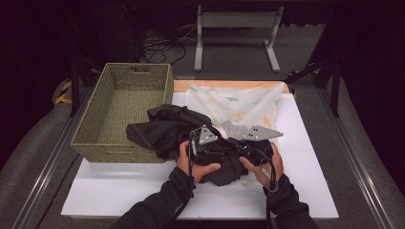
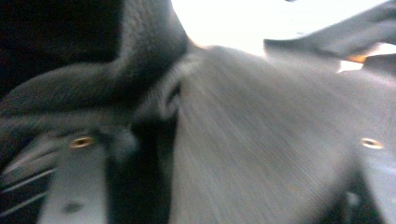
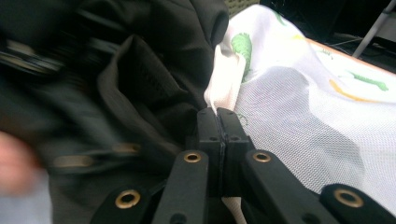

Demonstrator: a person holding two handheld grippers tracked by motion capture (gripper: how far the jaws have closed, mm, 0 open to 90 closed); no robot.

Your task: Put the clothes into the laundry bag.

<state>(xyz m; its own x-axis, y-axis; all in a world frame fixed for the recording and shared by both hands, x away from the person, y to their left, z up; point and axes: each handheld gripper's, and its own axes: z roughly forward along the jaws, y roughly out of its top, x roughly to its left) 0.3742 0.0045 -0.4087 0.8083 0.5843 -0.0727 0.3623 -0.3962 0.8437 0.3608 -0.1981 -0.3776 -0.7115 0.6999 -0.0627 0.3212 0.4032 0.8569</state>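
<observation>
Right gripper view [image 3: 218,116] had jaws pressed together on white mesh laundry bag edge [image 3: 224,77]; left gripper [image 1: 203,143] spread, buried in crumpled black garment [image 1: 167,126] mid-table. Best kept bag mouth taut while stuffing.

Dim surroundings, motion-blurred gripper views

High view looks forward and down over the table [image 1: 119,191]; both tongs views sit close against the dark garment [image 1: 167,126], shared by all.

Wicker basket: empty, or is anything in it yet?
Empty. The high view shows the wicker basket with its woven bottom bare; the black garment is bunched on the table beside it, one fold against the basket's rim.
</observation>
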